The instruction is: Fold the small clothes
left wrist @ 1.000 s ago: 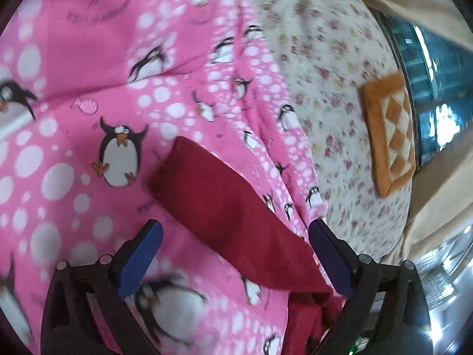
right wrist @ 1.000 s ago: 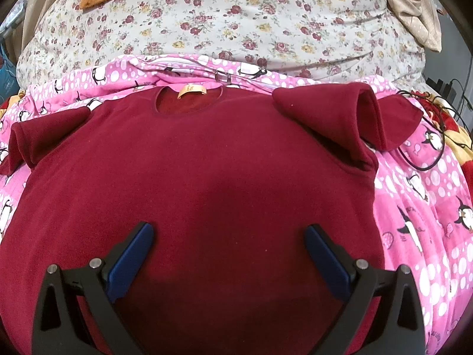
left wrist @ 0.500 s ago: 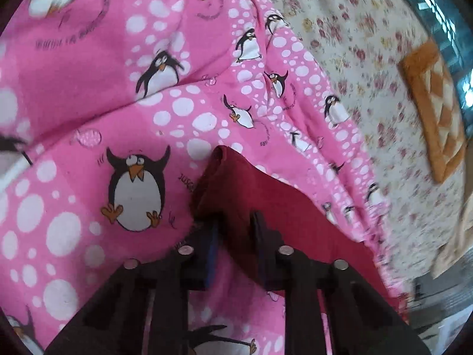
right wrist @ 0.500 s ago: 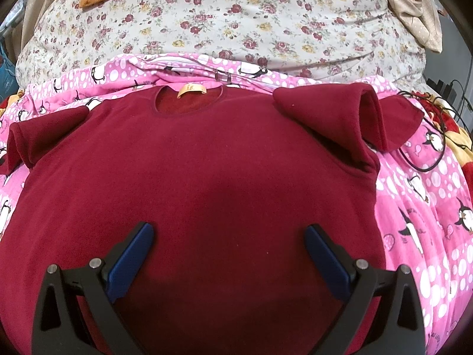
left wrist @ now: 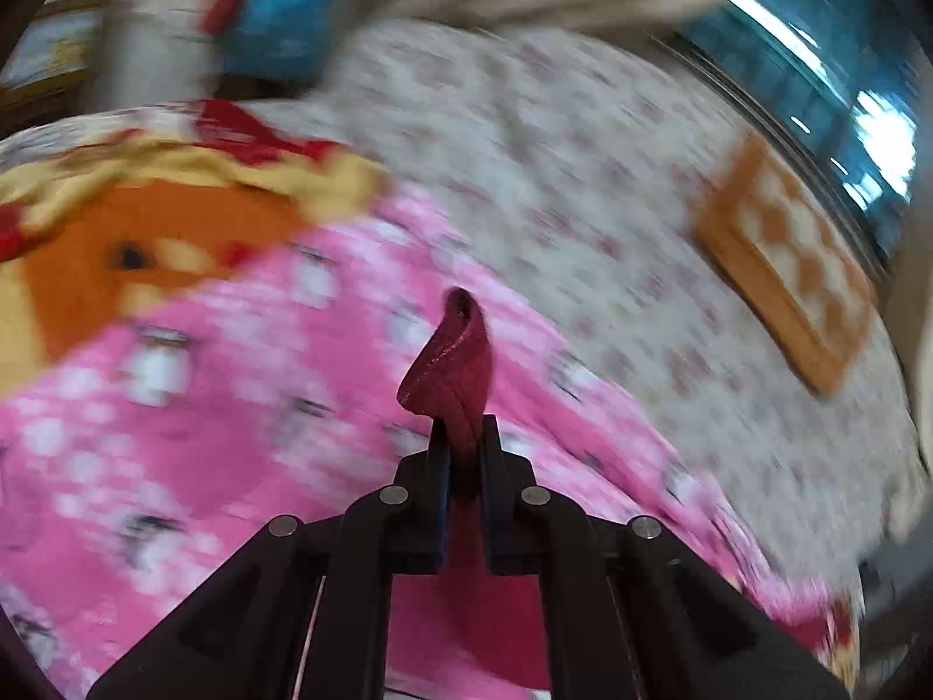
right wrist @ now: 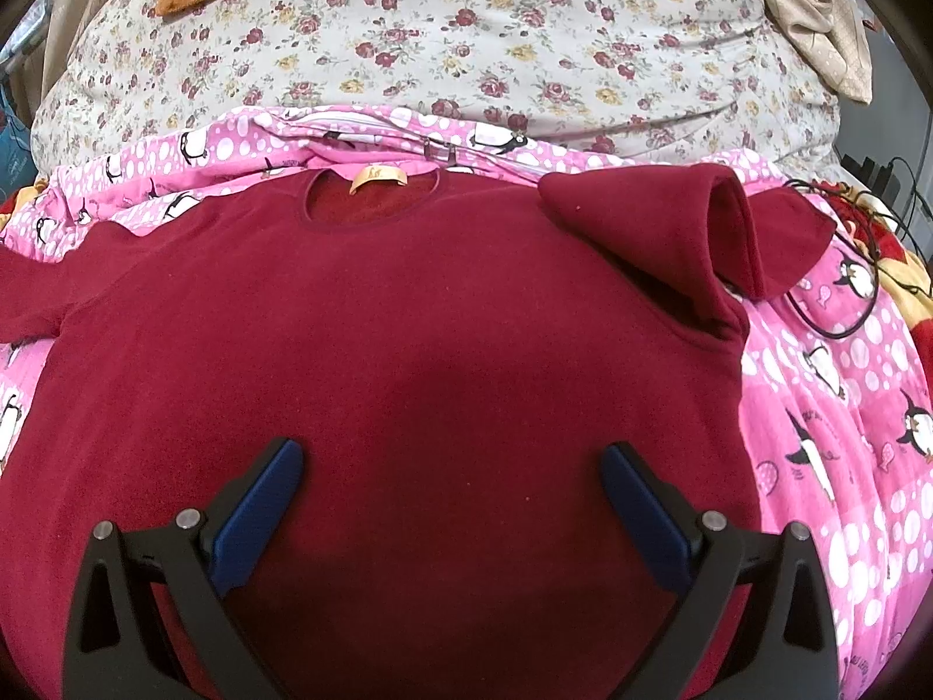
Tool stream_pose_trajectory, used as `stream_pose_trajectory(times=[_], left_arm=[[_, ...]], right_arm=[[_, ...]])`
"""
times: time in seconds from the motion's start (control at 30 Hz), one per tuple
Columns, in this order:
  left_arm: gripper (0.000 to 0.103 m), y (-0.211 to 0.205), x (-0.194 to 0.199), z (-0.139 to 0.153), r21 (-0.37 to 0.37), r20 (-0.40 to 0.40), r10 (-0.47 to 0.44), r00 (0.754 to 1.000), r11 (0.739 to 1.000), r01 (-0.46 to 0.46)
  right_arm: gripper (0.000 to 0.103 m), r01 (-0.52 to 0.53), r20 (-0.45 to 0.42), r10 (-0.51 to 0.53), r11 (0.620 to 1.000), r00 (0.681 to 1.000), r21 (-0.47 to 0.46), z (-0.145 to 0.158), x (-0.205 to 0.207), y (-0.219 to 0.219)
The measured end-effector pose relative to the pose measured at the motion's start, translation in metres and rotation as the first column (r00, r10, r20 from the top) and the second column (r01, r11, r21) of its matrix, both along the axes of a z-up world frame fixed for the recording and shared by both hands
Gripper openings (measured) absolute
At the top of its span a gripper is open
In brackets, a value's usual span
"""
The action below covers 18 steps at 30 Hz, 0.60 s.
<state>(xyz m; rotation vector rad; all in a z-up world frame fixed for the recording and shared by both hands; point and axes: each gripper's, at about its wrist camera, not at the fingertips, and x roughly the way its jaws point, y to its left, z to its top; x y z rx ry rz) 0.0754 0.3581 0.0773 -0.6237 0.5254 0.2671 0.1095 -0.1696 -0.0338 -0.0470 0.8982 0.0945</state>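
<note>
A dark red shirt (right wrist: 408,350) lies flat, neck away from me, on a pink penguin blanket (right wrist: 845,437). Its right sleeve (right wrist: 659,227) is folded in over the body. My left gripper (left wrist: 463,429) is shut on the cuff of the left sleeve (left wrist: 452,361) and holds it lifted above the blanket; that view is blurred by motion. My right gripper (right wrist: 452,466) is open and empty, hovering over the lower middle of the shirt.
A floral bedsheet (right wrist: 466,29) lies beyond the blanket, with an orange patterned cushion (left wrist: 781,262) on it. A black cable (right wrist: 845,268) lies by the folded right sleeve. A red and yellow cartoon blanket (left wrist: 146,221) lies to the left.
My left gripper closed on the left sleeve's cuff and has lifted it off the blanket, swinging fast. My right gripper has stayed still and open.
</note>
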Motion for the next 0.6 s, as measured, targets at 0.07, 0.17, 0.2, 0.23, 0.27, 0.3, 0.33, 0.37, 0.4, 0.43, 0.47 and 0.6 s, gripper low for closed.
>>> stream_pose_trajectory(times=[0.07,0.17,0.2,0.23,0.27,0.3,0.33,0.37,0.4,0.43,0.47,0.6], left_arm=[[0.000,-0.036,0.016,0.001,-0.023,0.015,-0.114,0.993,0.993,0.115],[0.000,-0.134,0.052,-0.005,-0.040,0.027,-0.342,0.939,0.939,0.342],[0.000,-0.174,0.064,-0.009,-0.045,0.031,-0.425,0.904,0.903,0.426],[0.000,-0.201,0.071,-0.013,-0.046,0.029,-0.475,0.880,0.878,0.476],[0.000,-0.238,0.080,-0.020,-0.034,0.022,-0.531,0.847,0.847,0.531],[0.000,-0.268,0.085,-0.028,-0.019,0.014,-0.575,0.818,0.818,0.575],[0.000,-0.293,0.091,-0.039,-0.015,0.007,-0.613,0.790,0.790,0.613],[0.000,-0.316,0.097,-0.053,-0.022,-0.006,-0.642,0.767,0.767,0.642],[0.000,-0.333,0.103,-0.066,-0.036,-0.025,-0.662,0.749,0.749,0.661],[0.000,-0.347,0.109,-0.085,-0.060,-0.061,-0.683,0.728,0.730,0.681],[0.001,-0.353,0.111,-0.096,-0.071,-0.095,-0.690,0.718,0.724,0.686],[0.017,-0.360,0.099,-0.100,-0.075,-0.129,-0.717,0.685,0.696,0.714]], right_arm=[[0.103,0.000,0.001,0.000,1.000,1.000,0.001,0.000,0.000,0.000],[0.103,0.000,0.000,0.000,1.000,1.000,0.007,0.001,0.000,0.000],[0.103,-0.001,-0.001,0.001,1.000,1.000,0.010,0.000,0.000,-0.001],[0.103,0.000,-0.003,0.000,1.000,1.000,0.013,0.001,0.000,-0.002],[0.103,0.001,-0.005,-0.001,1.000,1.000,0.017,0.001,0.000,-0.003],[0.103,0.002,-0.006,-0.002,1.000,1.000,0.021,0.002,0.000,-0.004],[0.103,0.010,-0.005,-0.010,1.000,1.000,0.025,0.004,-0.001,-0.006],[0.103,0.026,0.003,-0.026,0.999,1.000,0.024,0.007,-0.002,-0.008],[0.102,0.044,0.014,-0.044,0.999,0.999,0.020,0.009,-0.002,-0.010],[0.102,0.063,0.026,-0.063,0.998,0.998,0.017,0.012,-0.003,-0.013],[0.102,0.085,0.039,-0.086,0.996,0.996,0.017,0.015,-0.003,-0.018],[0.101,0.135,0.076,-0.142,0.987,0.987,0.088,0.026,0.002,-0.034]])
